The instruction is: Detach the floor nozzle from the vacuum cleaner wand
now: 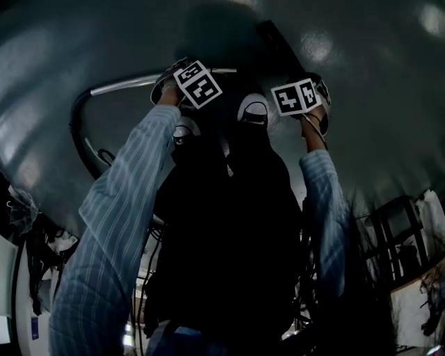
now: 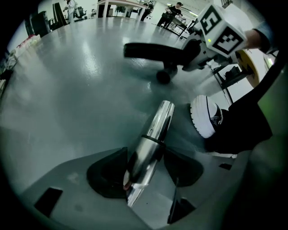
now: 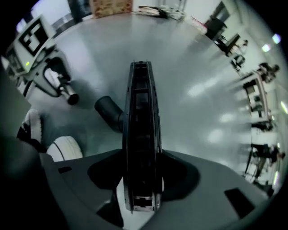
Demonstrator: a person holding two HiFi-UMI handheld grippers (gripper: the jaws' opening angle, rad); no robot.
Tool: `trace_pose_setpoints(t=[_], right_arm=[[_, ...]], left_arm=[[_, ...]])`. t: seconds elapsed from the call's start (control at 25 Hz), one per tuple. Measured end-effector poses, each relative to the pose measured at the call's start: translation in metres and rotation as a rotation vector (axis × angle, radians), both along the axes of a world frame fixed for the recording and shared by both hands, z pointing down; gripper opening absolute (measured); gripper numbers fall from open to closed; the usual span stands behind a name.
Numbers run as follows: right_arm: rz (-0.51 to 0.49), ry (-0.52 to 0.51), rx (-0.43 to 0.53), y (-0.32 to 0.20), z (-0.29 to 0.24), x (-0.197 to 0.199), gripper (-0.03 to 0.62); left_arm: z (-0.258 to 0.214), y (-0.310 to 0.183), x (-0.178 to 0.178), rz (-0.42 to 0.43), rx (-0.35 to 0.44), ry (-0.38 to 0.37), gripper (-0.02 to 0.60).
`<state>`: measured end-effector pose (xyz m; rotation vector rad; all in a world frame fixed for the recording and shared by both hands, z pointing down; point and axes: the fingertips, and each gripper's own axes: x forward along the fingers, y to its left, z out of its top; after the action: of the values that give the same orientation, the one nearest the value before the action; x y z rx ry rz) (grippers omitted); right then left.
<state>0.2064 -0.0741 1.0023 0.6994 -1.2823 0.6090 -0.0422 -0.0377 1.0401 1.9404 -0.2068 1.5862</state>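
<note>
The chrome wand [image 2: 155, 130] runs between the jaws of my left gripper [image 2: 144, 171]. A strip of floor shows beside it, so the pads stand open around it. Its free end [image 3: 69, 96] is bare. My right gripper [image 3: 143, 176] is shut on the black floor nozzle [image 3: 140, 134], which stands on edge between the pads. The nozzle's neck [image 3: 107, 109] points at the wand end but hangs apart from it. From the left gripper view the nozzle [image 2: 150, 50] is lifted off the floor. In the head view the left gripper [image 1: 182, 85], right gripper [image 1: 307, 99], wand [image 1: 128, 83] and nozzle [image 1: 278, 42] are above my dark torso.
My white shoes [image 2: 204, 116] [image 3: 65, 148] stand on the glossy grey floor [image 2: 81, 81] just below the grippers. A dark hose [image 1: 78, 135] loops at the left. Desks and people [image 2: 173, 11] are far across the room; racks [image 1: 400, 236] stand at the right.
</note>
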Motion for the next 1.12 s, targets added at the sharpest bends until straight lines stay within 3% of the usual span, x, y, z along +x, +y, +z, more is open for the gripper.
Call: trace_pose_setpoints(t=[0.08, 0.16, 0.24, 0.4, 0.48, 0.6, 0.72, 0.84, 1.0, 1.12], right_arm=[[0.063, 0.031, 0.004, -0.004, -0.008, 0.039, 0.225], [0.021, 0.019, -0.009, -0.005, -0.014, 0.051, 0.225], [0.021, -0.016, -0.025, -0.001, -0.015, 0.053, 0.225], [0.117, -0.035, -0.022, 0.004, -0.022, 0.076, 0.227], [0.155, -0.021, -0.022, 0.006, -0.035, 0.088, 0.227], [0.19, 0.013, -0.045, 0.013, -0.061, 0.095, 0.227], [0.22, -0.01, -0.032, 0.012, -0.082, 0.087, 0.227], [0.276, -0.117, 0.036, 0.003, -0.115, 0.06, 0.227], [0.435, -0.285, 0.066, 0.016, -0.173, 0.02, 0.227], [0.555, -0.369, 0.075, 0.028, -0.226, -0.004, 0.225]], left_arm=[[0.003, 0.01, -0.01, 0.016, -0.043, -0.001, 0.238], [0.001, 0.013, -0.014, 0.023, -0.059, 0.002, 0.24], [-0.005, 0.014, -0.011, 0.019, -0.058, -0.008, 0.241], [-0.019, 0.009, 0.01, 0.016, -0.011, -0.014, 0.241], [-0.035, 0.0, 0.012, -0.034, 0.017, -0.007, 0.239], [-0.057, -0.006, -0.002, -0.184, 0.018, -0.003, 0.239], [-0.081, -0.004, -0.023, -0.246, 0.017, -0.026, 0.239], [-0.117, 0.001, -0.028, -0.253, 0.034, -0.013, 0.238], [-0.18, 0.012, -0.025, -0.342, 0.044, 0.004, 0.238], [-0.239, 0.023, -0.016, -0.46, -0.013, 0.021, 0.238]])
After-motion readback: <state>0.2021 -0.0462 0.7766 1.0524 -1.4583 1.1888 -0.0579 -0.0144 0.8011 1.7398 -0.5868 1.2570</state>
